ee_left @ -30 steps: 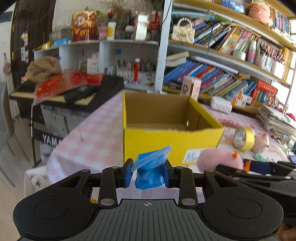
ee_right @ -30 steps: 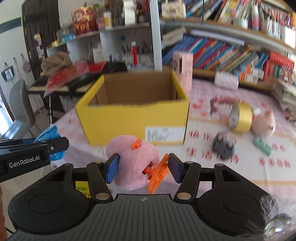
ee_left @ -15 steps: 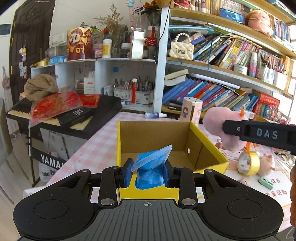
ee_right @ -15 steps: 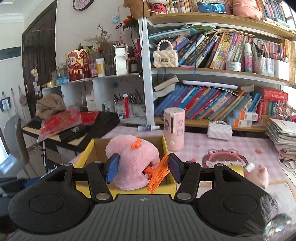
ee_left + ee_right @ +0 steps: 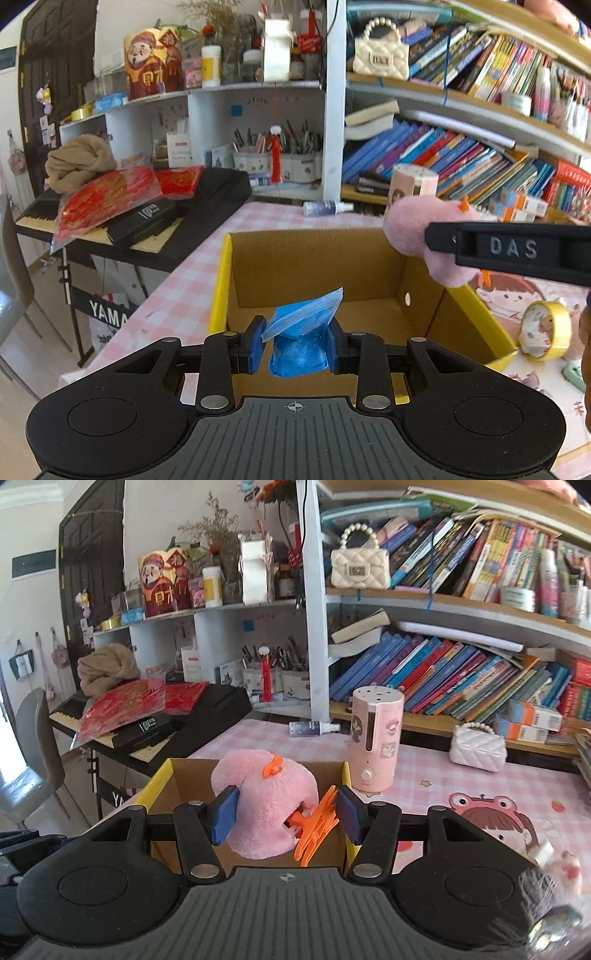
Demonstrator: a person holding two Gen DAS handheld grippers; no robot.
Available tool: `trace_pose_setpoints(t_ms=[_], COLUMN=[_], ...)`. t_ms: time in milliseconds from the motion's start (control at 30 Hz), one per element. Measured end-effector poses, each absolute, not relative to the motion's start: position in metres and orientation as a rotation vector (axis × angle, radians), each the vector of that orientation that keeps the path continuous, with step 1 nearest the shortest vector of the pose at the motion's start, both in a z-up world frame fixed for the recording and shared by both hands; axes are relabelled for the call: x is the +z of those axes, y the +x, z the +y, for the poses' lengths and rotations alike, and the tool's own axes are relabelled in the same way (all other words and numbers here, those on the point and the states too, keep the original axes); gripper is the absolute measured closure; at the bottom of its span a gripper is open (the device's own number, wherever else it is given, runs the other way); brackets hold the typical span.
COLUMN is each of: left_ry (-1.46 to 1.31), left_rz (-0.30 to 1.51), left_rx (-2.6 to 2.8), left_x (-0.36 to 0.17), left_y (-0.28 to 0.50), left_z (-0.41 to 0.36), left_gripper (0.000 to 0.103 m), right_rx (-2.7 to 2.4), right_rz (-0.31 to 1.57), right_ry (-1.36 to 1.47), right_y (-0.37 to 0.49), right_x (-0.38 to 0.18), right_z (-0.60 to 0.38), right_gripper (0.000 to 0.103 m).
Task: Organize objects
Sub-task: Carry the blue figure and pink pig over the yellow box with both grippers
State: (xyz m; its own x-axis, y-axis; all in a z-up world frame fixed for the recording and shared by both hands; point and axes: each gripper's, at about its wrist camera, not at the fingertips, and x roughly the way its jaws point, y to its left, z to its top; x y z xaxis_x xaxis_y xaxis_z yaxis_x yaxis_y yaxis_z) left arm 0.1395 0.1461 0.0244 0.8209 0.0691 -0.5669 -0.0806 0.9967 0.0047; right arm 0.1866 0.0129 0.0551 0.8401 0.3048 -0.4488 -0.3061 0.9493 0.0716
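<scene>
My left gripper (image 5: 295,345) is shut on a small blue plastic bag (image 5: 299,343) and holds it over the near part of the open yellow cardboard box (image 5: 219,284). My right gripper (image 5: 286,818) is shut on a pink plush toy (image 5: 262,805) with orange feet and holds it above the same box (image 5: 159,781). In the left wrist view the plush (image 5: 410,225) hangs over the box's right wall. The box floor that shows is bare brown cardboard.
The box stands on a pink checked tablecloth (image 5: 184,295). A yellow tape roll (image 5: 545,328) lies right of it. A pink cylinder humidifier (image 5: 375,738), a spray bottle (image 5: 314,728) and a white purse (image 5: 478,747) stand behind. A keyboard (image 5: 155,716) and bookshelves border the table.
Both grippers rose from the table in front of the box and moved forward over its opening, each still holding its object.
</scene>
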Motion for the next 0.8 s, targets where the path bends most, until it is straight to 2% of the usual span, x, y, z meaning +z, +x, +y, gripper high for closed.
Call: trace_pose_setpoints(t_ms=[333, 800], left_ry=[0.018, 0.051], left_rz=[0.749, 0.868], left_rx=[0.118, 0.121], left_x=[-0.005, -0.027], left_y=[0.176, 0.199], left_z=[0.136, 0.129], left_gripper=[0.072, 0.072], right_rx=[0.417, 0.514], right_rz=[0.605, 0.767], right_ry=[-0.078, -0.189], right_y=[0.242, 0.274], right_x=[0.021, -0.012], right_z=[0.027, 0.045], right_gripper=[0.048, 0.048])
